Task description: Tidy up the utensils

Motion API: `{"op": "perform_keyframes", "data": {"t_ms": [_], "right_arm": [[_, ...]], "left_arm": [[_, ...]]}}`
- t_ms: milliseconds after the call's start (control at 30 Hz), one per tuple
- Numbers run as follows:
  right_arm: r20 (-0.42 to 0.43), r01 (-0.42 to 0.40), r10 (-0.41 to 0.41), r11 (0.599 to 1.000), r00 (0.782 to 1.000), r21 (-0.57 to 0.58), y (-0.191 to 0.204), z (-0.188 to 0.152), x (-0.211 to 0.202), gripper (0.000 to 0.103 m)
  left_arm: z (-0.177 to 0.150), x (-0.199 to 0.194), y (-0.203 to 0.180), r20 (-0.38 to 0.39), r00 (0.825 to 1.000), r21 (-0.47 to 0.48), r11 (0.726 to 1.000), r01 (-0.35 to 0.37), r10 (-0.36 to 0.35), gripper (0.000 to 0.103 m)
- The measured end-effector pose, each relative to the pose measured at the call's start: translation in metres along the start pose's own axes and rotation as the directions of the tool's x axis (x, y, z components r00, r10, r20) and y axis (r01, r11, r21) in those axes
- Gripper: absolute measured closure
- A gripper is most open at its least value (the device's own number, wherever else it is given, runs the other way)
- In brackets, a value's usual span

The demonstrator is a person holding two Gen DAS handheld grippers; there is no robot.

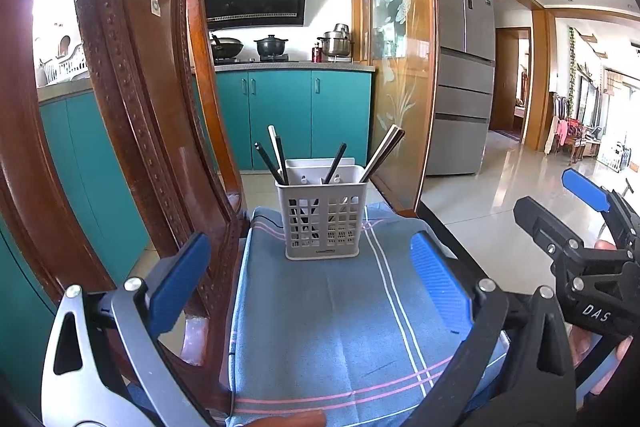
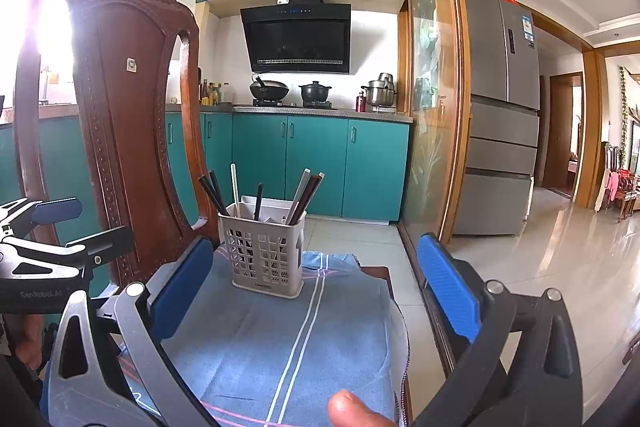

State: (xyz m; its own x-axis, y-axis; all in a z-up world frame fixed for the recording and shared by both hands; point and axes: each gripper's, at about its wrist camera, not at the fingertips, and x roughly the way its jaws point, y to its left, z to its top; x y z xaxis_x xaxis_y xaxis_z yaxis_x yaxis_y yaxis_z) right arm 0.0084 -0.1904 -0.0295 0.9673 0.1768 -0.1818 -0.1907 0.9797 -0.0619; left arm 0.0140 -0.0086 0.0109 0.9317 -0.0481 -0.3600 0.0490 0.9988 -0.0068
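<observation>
A pale grey slotted utensil holder [image 1: 322, 217] [image 2: 264, 255] stands upright on a blue striped cloth [image 1: 340, 327] [image 2: 280, 339] spread over a chair seat. Several chopsticks [image 1: 384, 153] [image 2: 306, 193], dark and white, lean out of its top. My left gripper [image 1: 310, 283] is open and empty just short of the holder; the right wrist view shows it at the left edge [image 2: 80, 225]. My right gripper [image 2: 316, 287] is also open and empty, short of the holder and to its right [image 1: 560, 207]. A fingertip [image 2: 356, 409] shows at the bottom.
A carved wooden chair back [image 1: 132, 107] [image 2: 120, 107] rises close on the left of the cloth. A glass sliding door with a wooden frame [image 1: 400, 67] stands to the right, with a grey fridge [image 1: 464, 67] beyond. Teal kitchen cabinets [image 1: 300, 115] lie behind.
</observation>
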Motion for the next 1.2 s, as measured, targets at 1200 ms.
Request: {"op": "perform_keyframes", "data": {"t_ms": [1200], "right_arm": [[-0.118, 0.053, -0.047, 0.997, 0.992, 0.051, -0.006, -0.013, 0.026, 0.003]], "left_arm": [[-0.007, 0.015, 0.001, -0.118, 0.992, -0.027, 0.999, 0.044, -0.047, 0.004]]}}
